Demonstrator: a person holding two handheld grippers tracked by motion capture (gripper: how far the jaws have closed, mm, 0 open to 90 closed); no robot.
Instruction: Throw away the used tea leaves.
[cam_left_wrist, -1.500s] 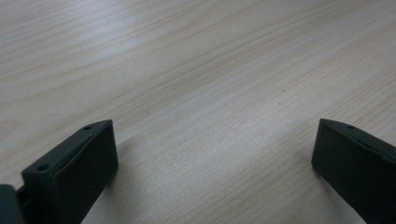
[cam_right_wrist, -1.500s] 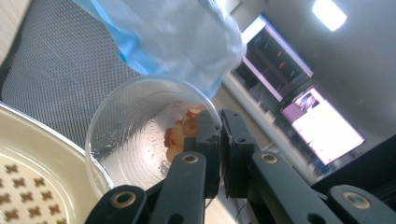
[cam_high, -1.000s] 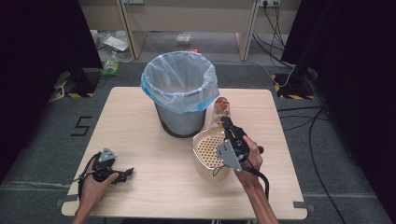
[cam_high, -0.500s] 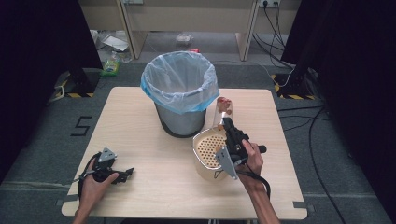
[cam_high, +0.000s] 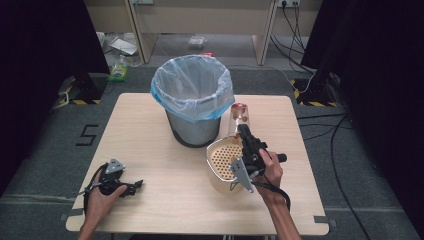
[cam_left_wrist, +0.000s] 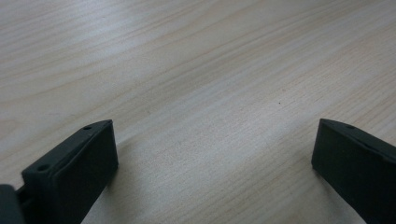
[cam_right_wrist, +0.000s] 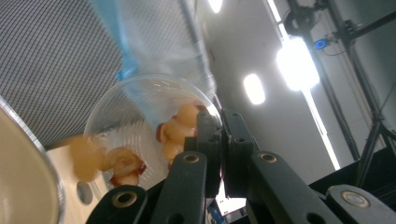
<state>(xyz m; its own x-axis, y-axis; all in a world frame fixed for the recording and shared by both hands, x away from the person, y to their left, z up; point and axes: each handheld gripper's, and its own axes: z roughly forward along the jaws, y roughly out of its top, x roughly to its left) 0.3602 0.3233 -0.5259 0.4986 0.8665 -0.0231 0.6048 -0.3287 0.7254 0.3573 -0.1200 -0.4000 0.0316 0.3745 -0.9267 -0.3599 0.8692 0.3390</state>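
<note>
The right tongs (cam_right_wrist: 219, 140) are clamped on the rim of a clear plastic cup (cam_right_wrist: 140, 135), which is tilted over a cream strainer basket (cam_high: 222, 162) at the centre right of the high view. Inside the cup, pieces of fruit (cam_right_wrist: 175, 133) are seen at the middle of the right gripper view; one blurred piece seems to be falling. The step in hand is judged to be pouring the fruit into the basket. The cup mouth should be kept above the basket, and the tilt increased slowly. The bin (cam_high: 192, 100) with a blue bag stands just behind. The left tongs (cam_left_wrist: 210, 158) are held apart and empty, low over the table (cam_left_wrist: 187, 60), at the lower left of the high view.
</note>
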